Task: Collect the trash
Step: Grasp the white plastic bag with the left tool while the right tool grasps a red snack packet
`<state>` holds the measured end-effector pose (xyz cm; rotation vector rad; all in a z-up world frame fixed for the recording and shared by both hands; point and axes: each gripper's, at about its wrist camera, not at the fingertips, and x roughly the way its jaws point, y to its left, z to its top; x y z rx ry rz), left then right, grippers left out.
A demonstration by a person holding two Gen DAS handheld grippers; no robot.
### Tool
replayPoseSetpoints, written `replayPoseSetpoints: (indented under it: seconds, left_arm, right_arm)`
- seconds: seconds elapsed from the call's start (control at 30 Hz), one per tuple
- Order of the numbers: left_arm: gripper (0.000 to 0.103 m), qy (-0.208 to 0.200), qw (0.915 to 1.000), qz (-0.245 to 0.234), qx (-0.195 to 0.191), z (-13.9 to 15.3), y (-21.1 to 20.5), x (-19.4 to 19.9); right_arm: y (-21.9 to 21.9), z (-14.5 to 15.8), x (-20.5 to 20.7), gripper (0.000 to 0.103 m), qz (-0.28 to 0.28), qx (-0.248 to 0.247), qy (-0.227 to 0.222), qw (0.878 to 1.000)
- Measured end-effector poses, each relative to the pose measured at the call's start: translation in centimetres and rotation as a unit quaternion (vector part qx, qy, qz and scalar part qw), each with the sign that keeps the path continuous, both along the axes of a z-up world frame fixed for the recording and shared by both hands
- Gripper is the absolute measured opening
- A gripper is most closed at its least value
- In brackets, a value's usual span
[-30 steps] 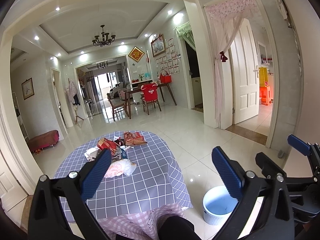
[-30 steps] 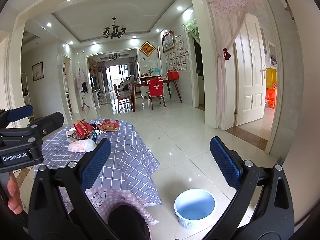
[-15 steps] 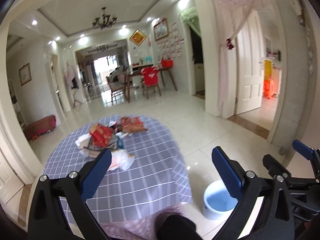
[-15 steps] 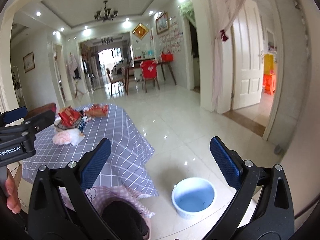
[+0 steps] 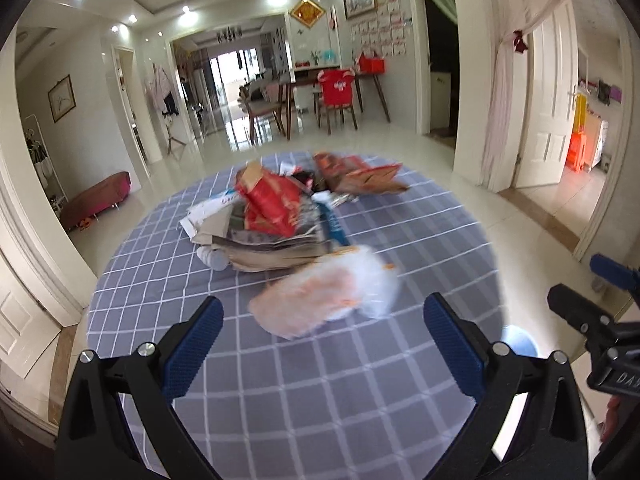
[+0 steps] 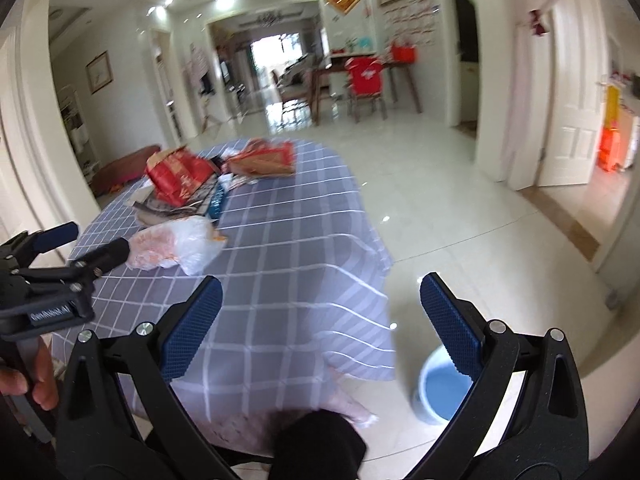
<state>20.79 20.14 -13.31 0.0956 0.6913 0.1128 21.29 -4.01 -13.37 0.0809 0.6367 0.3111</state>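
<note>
hovering above plastic bag (image 5: 326, 296): left hand-held gripper (image 5: 324, 344) spread (empty), right hand-held gripper (image 6: 320, 322) spread.

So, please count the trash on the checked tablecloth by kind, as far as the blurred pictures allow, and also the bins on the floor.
Clear plastic bag with orange contents: 1
Red packages: 2, one on the pile, one behind it
Flat papers under the red package: a stack, number unclear
Blue bin on the floor: 1
Total: 4 countable things, plus the paper stack.
</note>
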Motion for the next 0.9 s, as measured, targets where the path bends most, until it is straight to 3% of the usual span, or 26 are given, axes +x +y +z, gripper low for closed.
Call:
replayPoseSetpoints:
  seconds: [0.27, 0.3, 0.33, 0.37, 0.47, 0.57, 0.7, 0.83, 0.9]
  left_arm:
    - [0.098, 0.054, 0.9968, -0.054, 0.022, -3.8, 1.7, 5.4]
    - [0.093, 0.056, 0.9964, -0.061, 0.021, -4.0, 1.6, 5.8]
    - [0.074, 0.058, 0.9959, -0.068, 0.018, -4.2, 1.5, 6.0]
    - [0.064, 0.062, 0.9951, -0.076, 0.009, -4.3, 1.4, 6.3]
    - [0.043, 0.056, 0.9938, -0.092, -0.024, -4.1, 1.7, 6.5]
    - [0.039, 0.024, 0.9939, -0.091, -0.058, -2.8, 2.6, 5.7]
    - [0.039, -0.037, 0.9923, -0.049, -0.107, 0.0, 5.8, 3.7]
    - [0.039, -0.093, 0.9834, 0.045, -0.149, 2.0, 10.8, 1.6]
    - [0.039, -0.105, 0.9792, 0.086, -0.151, 2.4, 12.7, 1.1]
  right_arm:
    - [4.1, -1.5, 4.9, 0.097, 0.019, -0.008, 0.023, 1.0]
    - [4.3, -1.6, 5.3, 0.097, 0.019, -0.01, 0.027, 0.999]
    - [4.3, -1.7, 5.6, 0.097, 0.02, -0.012, 0.029, 0.999]
    - [4.5, -1.7, 6.0, 0.097, 0.02, -0.014, 0.03, 0.999]
    - [5.1, -1.7, 6.6, 0.097, 0.021, -0.017, 0.032, 0.999]
    - [5.7, -1.1, 6.9, 0.097, 0.023, -0.017, 0.024, 0.999]
    - [7.2, 0.3, 7.5, 0.097, 0.033, -0.015, 0.012, 0.999]
    - [10.6, 1.5, 8.6, 0.097, 0.062, -0.025, 0.004, 0.998]
    - [12.7, 2.1, 9.2, 0.097, 0.083, -0.027, -0.006, 0.996]
